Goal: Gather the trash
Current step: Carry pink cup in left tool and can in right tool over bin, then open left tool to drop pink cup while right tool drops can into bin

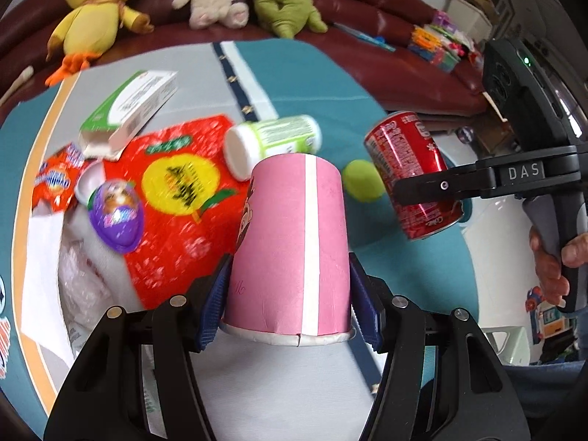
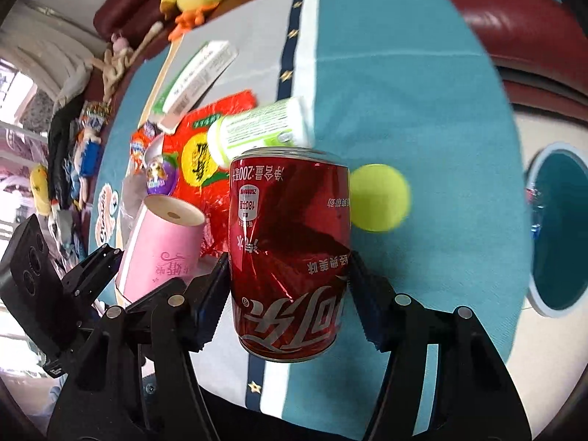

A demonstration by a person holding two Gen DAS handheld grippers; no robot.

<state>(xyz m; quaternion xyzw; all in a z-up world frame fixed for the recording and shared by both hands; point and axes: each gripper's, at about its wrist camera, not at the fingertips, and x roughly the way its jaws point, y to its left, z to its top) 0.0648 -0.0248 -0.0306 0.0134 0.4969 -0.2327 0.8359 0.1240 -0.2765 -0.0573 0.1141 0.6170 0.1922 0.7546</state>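
Observation:
My left gripper (image 1: 288, 303) is shut on an upside-down pink paper cup (image 1: 290, 250) and holds it above the table; the cup also shows in the right wrist view (image 2: 161, 246). My right gripper (image 2: 288, 286) is shut on a dented red cola can (image 2: 290, 257), held upside down above the table; the can also shows in the left wrist view (image 1: 411, 172). On the teal and grey tablecloth (image 1: 330, 73) lie a white and green bottle (image 1: 272, 139), a red wrapper (image 1: 176, 202), a purple toy egg (image 1: 117, 213), a green and white box (image 1: 132, 106) and a yellow-green ball (image 1: 362, 180).
Plush toys, a yellow duck (image 1: 95, 3) among them, sit on a dark red sofa (image 1: 367, 36) behind the table. A white bin with a teal liner (image 2: 558, 228) stands right of the table. Clear plastic (image 1: 81, 286) and tissue lie at the left.

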